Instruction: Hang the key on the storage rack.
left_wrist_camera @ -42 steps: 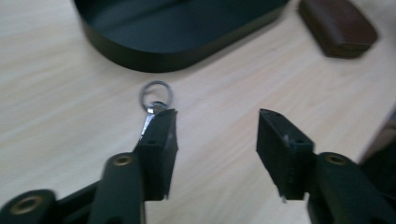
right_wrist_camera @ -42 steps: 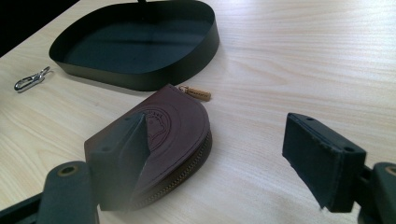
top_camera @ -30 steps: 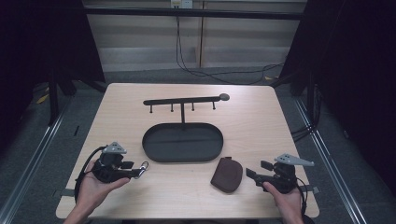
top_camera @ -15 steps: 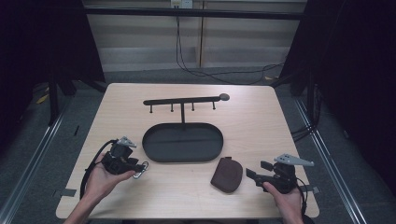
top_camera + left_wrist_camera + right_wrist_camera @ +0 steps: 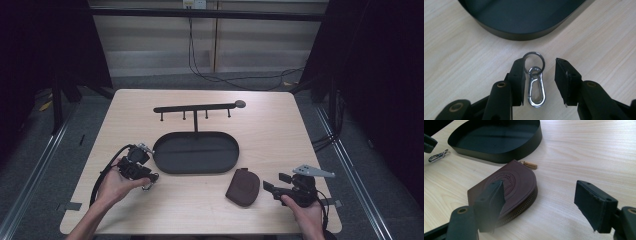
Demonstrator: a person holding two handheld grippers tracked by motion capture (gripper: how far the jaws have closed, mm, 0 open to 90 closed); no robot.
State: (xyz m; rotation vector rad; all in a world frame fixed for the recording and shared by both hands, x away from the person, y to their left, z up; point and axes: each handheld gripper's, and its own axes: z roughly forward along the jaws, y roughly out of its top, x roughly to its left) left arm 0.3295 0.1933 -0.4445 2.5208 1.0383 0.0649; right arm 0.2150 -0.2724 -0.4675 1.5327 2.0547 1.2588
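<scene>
A silver carabiner (image 5: pixel 536 103) with a key ring lies flat on the wooden table, just in front of the black oval tray (image 5: pixel 524 35). My left gripper (image 5: pixel 539 65) straddles it. Its jaws have just been closing, but the right pad still stands apart from the clip. From above, the left gripper (image 5: pixel 145 179) points at the carabiner (image 5: pixel 149 186) beside the tray's (image 5: pixel 196 170) left end. My right gripper (image 5: pixel 540 187) is wide open next to a brown leather pouch (image 5: pixel 516 182), with one jaw over the pouch's edge. Seen from above, the right gripper (image 5: pixel 275 182) sits just right of the pouch (image 5: pixel 243 186).
A black rack (image 5: pixel 196 107) with several hooks rises on a post behind the tray. The tray (image 5: pixel 506 155) holds nothing. Bare table lies right of the pouch. Dark curtains and metal rails flank the table.
My left gripper has moved right and up toward the tray and lowered over the carabiner. The right hand and the pouch have stayed where they were.
</scene>
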